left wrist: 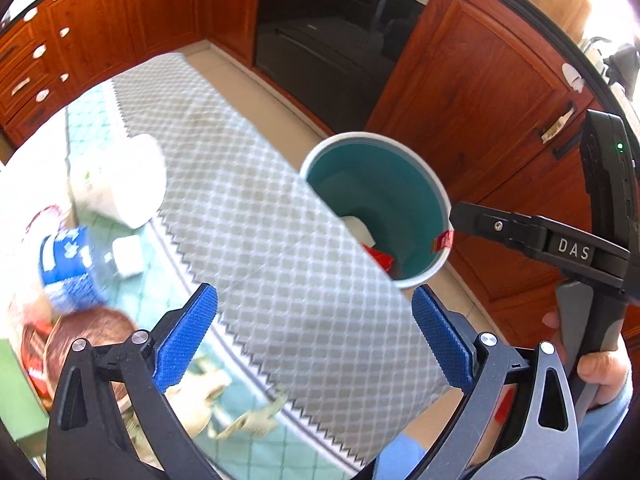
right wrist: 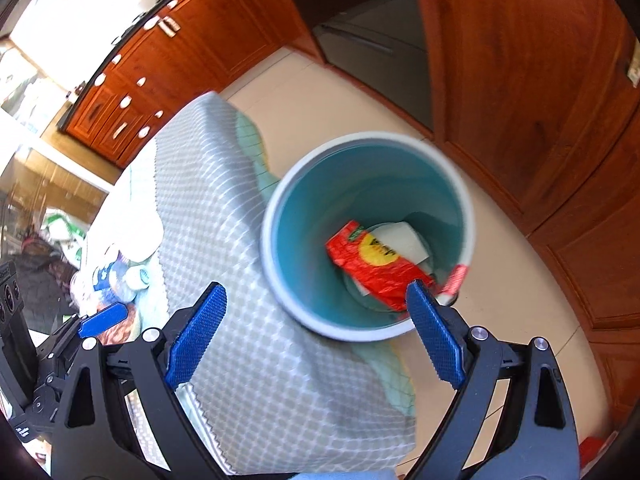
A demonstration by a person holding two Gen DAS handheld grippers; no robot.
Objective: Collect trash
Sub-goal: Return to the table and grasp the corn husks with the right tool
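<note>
A: On the counter's far left, trash not yet collected: a blue-labelled bottle (left wrist: pixel 66 268) lying on its side, a small white cap-like piece (left wrist: pixel 127 255), a white tub (left wrist: pixel 120 178), and crumpled beige paper (left wrist: pixel 224 408) near the left tongs (left wrist: pixel 314 340). All blurred, so I can't confirm details.

B: State of the left tongs?

A: Spread wide, nothing between the blue pads. They sit over the grey diamond-pattern cloth (left wrist: pixel 280 240).

B: Bin?

A: Right of the cloth, teal inside, white rim (right wrist: pixel 276 280). It appears to stand on the floor just beside the counter edge; the cloth overlaps its rim in both views. A red wrapper (right wrist: pixel 372 264) and white paper (right wrist: pixel 400 240) lie at the bottom. A small red scrap (right wrist: pixel 454 278) seems caught on the rim.

B: Right tongs?

A: Also released, empty (right wrist: pixel 316 336), hovering over the bin mouth on its near side.

B: Risks?

A: Three.
1. That rim scrap could drop outside onto the floor if the tongs or the cloth nudge the bin.
2. The bottle is round and on its side, so a pinch off-centre would likely roll it toward the counter edge.
3. The crumpled paper is light, and the tongs may snag the cloth with it and drag other items.
</note>
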